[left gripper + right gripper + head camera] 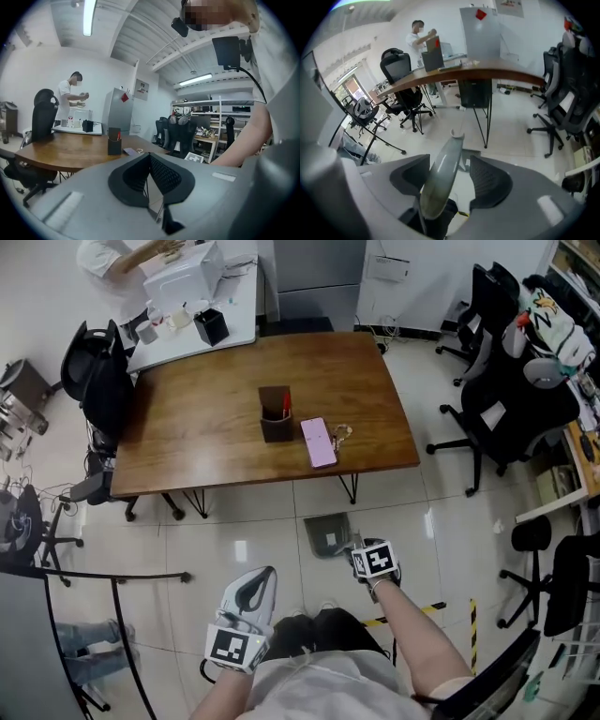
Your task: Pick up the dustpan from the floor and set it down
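The right gripper [449, 164] stood spread loosely around the dustpan handle [439, 180], the left gripper [150, 161] pressed together, so the dustpan [327, 532] might have toppled.

brown wooden table [206, 427] glossy, mirroring light; pale tiled floor [234, 540] under the table equally shiny; grey plastic dustpan [326, 532] smooth, faintly sheened; black fingers [492, 180] matt, finely ribbed.

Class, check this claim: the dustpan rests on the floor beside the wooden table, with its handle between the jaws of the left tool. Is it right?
Wrong tool: the handle stands between the jaws of the right tool, not the left, as the right gripper view shows. The dustpan does rest on the floor beside the wooden table.
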`<state>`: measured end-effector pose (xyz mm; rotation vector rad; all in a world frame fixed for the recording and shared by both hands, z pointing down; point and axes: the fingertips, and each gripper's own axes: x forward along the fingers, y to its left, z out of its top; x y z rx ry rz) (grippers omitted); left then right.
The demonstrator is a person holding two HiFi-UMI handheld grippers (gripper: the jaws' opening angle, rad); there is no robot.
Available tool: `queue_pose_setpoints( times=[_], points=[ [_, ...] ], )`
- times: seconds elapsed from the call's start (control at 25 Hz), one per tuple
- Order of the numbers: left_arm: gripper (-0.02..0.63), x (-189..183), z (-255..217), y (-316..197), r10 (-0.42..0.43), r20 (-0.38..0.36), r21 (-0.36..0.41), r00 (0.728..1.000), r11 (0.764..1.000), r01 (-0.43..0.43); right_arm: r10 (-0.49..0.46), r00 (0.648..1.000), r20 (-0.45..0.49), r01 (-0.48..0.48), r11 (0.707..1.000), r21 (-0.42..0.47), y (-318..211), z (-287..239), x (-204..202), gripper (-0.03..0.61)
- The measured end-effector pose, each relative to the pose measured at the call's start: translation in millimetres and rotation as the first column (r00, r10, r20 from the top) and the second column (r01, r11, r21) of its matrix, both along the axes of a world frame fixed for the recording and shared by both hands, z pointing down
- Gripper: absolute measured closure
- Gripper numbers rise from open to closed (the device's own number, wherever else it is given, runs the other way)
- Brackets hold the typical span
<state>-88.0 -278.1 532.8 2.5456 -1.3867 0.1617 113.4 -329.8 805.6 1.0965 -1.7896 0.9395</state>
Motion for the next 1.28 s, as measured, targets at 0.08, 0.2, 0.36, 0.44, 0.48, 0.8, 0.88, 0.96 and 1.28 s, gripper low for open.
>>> queue_pose_setpoints(
  times=[0.08, 0.2, 0.36, 0.44, 0.48, 0.8, 0.88, 0.96, 1.28],
  points=[
    [0.601, -1, 23, -2, -0.004, -0.004, -0.01, 1.0, 1.0, 0.004, -0.001, 0.999, 0.036, 0.005, 0.993, -0.119, 5, 27, -8, 0.366],
    [0.601, 0, 39, -6, -0.003, -0.012, -0.032, 1.0, 0.999, 0.002, -0.001, 0.995, 0.1, 0.022, 0.979, -0.202, 9, 43, -29, 0.525],
    [0.601, -3, 24, -10, 0.002, -0.01, -0.041, 1.0, 0.999, -0.002, -0.013, 0.994, 0.112, 0.034, 0.982, -0.187, 10, 33, -37, 0.554],
    [0.601, -9, 9, -10, -0.001, -0.007, -0.031, 1.0, 1.0, 0.0, -0.039, 0.992, 0.12, 0.058, 0.985, -0.16, 14, 13, -41, 0.56],
    [0.601, -12, 1, -9, -0.003, -0.004, -0.025, 1.0, 1.0, 0.003, -0.046, 0.99, 0.132, 0.065, 0.987, -0.147, 16, -2, -43, 0.563],
    [0.601, -25, -42, 12, 0.04, 0.007, 0.017, 0.999, 0.999, -0.04, -0.015, 0.974, 0.228, 0.026, 0.999, -0.045, 70, -141, -45, 0.567],
    [0.601, -25, -52, 24, 0.04, 0.009, 0.048, 0.999, 0.998, -0.04, -0.025, 0.969, 0.247, 0.026, 1.0, 0.002, 88, -165, -46, 0.568],
    [0.601, -21, -63, 42, 0.034, 0.009, 0.082, 0.999, 0.996, -0.034, -0.033, 0.961, 0.273, 0.019, 0.998, 0.053, 108, -189, -46, 0.568],
    [0.601, 14, -74, 158, -0.005, 0.015, 0.122, 1.0, 0.993, 0.003, -0.101, 0.932, 0.348, 0.042, 0.984, 0.173, 211, -245, -26, 0.569]
  ],
)
